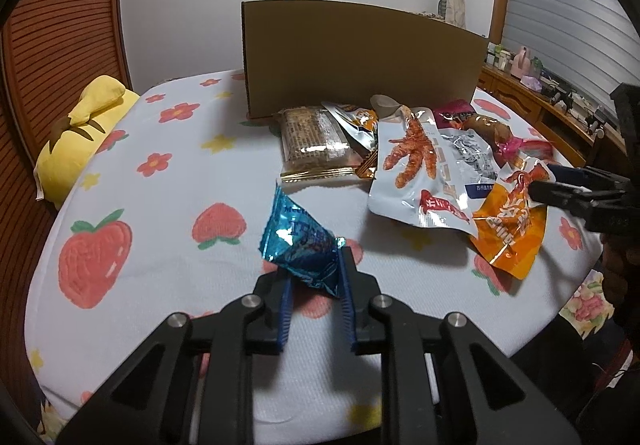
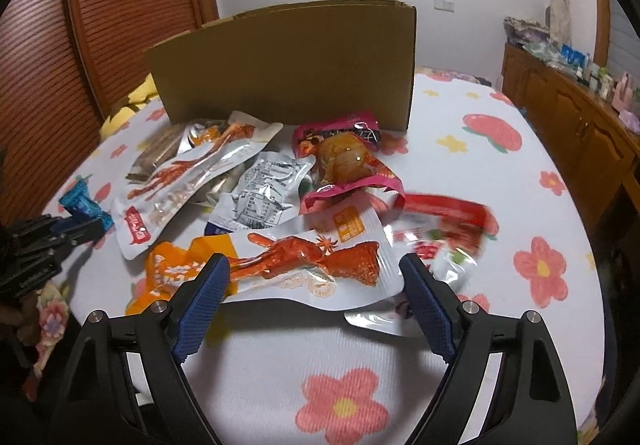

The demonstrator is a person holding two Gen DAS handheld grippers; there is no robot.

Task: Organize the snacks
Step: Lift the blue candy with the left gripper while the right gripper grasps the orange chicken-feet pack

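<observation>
My left gripper (image 1: 314, 265) is shut on a small blue foil snack packet (image 1: 298, 247) and holds it just above the bedsheet; the packet also shows at the left of the right wrist view (image 2: 82, 203). My right gripper (image 2: 316, 269) is open, its fingers on either side of an orange and white chicken-wing pouch (image 2: 320, 261). A pile of snack packs lies before a brown cardboard box (image 1: 360, 57): a chicken-feet pouch (image 1: 416, 165), a biscuit pack (image 1: 312, 141), a pink drumstick pack (image 2: 344, 157), a silver pouch (image 2: 264, 193), a red pack (image 2: 452, 225).
A white bedsheet with strawberries and flowers (image 1: 160, 205) covers the bed. A yellow pillow (image 1: 84, 133) lies at the far left by a slatted wooden headboard (image 1: 52, 45). A wooden cabinet with small items (image 2: 568, 117) stands at the right.
</observation>
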